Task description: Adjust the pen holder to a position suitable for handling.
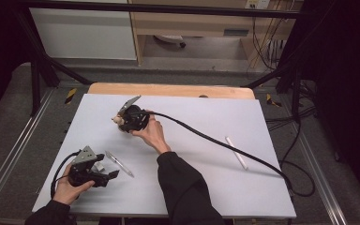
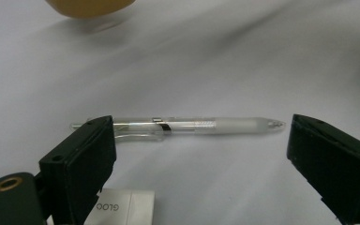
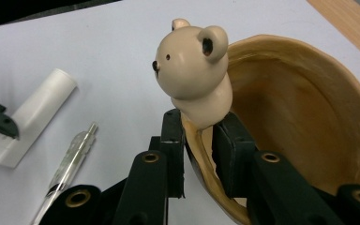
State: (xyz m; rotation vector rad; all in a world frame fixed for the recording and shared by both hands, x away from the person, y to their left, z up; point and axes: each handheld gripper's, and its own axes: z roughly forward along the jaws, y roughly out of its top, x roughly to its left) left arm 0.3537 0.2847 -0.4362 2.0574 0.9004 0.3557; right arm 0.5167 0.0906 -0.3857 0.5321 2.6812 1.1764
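Tan bear-headed bowl (image 3: 281,108) is pinched by its rim in the right hand-held gripper (image 3: 197,140); the left one (image 2: 197,154) gapes empty.

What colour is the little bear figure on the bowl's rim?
Pale beige bear with dark eyes, clearest in the right gripper view.

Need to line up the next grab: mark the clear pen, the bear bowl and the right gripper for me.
clear pen (image 2: 201,124), left gripper view, middle of its barrel.
bear bowl (image 3: 309,112), right gripper view, inner wall of the bowl.
right gripper (image 3: 198,136), right gripper view, between its fingertips, clamped on the bowl's rim.
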